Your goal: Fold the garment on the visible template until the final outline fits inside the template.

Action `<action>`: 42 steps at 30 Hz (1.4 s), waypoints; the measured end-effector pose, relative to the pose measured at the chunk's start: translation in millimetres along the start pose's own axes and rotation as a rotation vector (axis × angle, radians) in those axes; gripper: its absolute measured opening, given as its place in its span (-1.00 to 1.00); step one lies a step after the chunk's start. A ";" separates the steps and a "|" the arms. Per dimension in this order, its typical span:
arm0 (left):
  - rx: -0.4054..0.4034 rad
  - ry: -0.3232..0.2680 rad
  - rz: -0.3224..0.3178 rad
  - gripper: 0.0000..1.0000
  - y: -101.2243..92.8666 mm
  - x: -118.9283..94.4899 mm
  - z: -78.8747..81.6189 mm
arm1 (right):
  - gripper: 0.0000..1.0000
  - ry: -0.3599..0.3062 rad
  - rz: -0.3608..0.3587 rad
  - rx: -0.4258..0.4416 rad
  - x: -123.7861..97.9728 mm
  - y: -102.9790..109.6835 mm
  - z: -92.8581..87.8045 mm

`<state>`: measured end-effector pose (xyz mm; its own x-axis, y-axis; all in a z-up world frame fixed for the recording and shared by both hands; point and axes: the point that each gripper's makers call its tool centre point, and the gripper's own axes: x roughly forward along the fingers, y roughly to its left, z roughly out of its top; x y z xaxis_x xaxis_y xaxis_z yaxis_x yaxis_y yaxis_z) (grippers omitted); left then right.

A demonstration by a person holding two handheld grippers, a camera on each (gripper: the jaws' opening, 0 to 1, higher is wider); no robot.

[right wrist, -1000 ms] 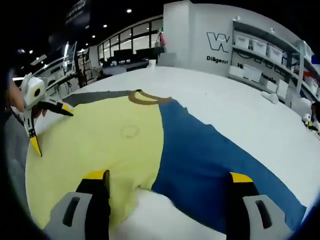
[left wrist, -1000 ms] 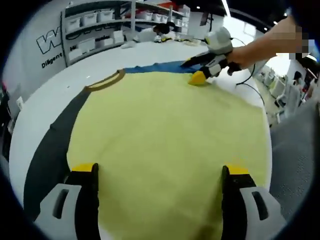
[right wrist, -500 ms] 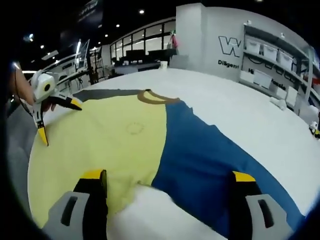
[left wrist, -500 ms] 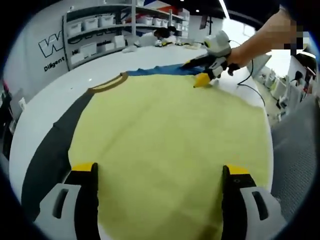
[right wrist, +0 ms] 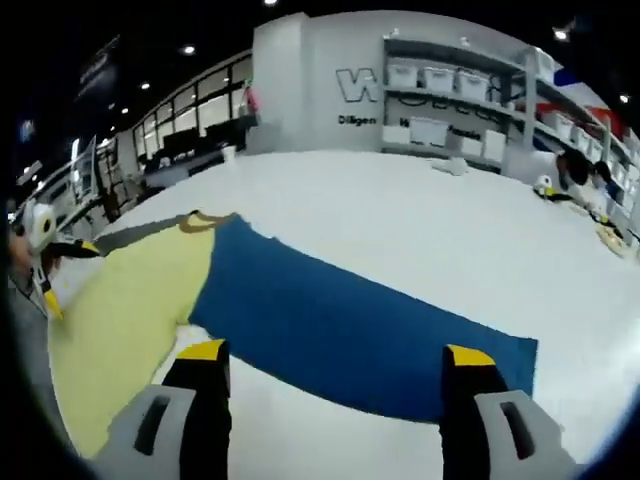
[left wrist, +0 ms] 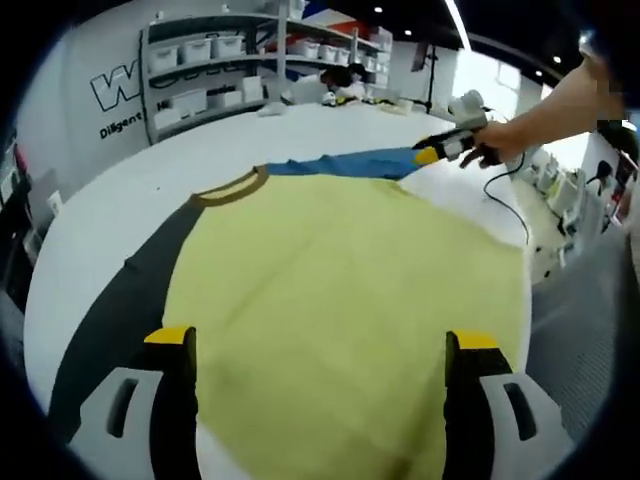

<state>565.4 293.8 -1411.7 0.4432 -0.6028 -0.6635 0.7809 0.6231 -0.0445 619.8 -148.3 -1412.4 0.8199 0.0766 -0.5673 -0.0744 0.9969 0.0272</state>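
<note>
A shirt lies flat on the white table [left wrist: 120, 200]: yellow body [left wrist: 340, 290], brown collar [left wrist: 232, 187], dark grey sleeve [left wrist: 115, 310] and blue sleeve [left wrist: 350, 163]. My left gripper [left wrist: 320, 345] hovers over the yellow hem, open, with nothing between its jaws. A hand holds my right gripper [left wrist: 440, 152] at the outer end of the blue sleeve. In the right gripper view the blue sleeve [right wrist: 350, 320] stretches out just ahead of my open right gripper [right wrist: 337, 355]. The yellow body [right wrist: 130, 310] and the left gripper [right wrist: 45, 270] sit at far left.
Shelves with white bins [left wrist: 200, 60] line the back wall beside the lettering [right wrist: 370, 85]. A black cable [left wrist: 510, 200] trails over the table near the right gripper. Small items [right wrist: 545, 185] lie at the far table edge. A grey floor strip [left wrist: 580, 330] runs along the right.
The right gripper has moved off the yellow body's edge, outward along the blue sleeve towards its end. The left gripper has stayed open over the hem.
</note>
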 end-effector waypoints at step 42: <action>-0.168 -0.061 0.052 0.99 -2.5 -32.3 2.1 | -1.00 0.036 -0.287 0.193 -24.2 -77.8 -3.7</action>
<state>550.1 310.7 -1388.6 0.5109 -0.5935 -0.6219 0.6737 0.7258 -0.1392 603.7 -227.8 -1403.8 0.7712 -0.2049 -0.6027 0.2681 0.9633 0.0156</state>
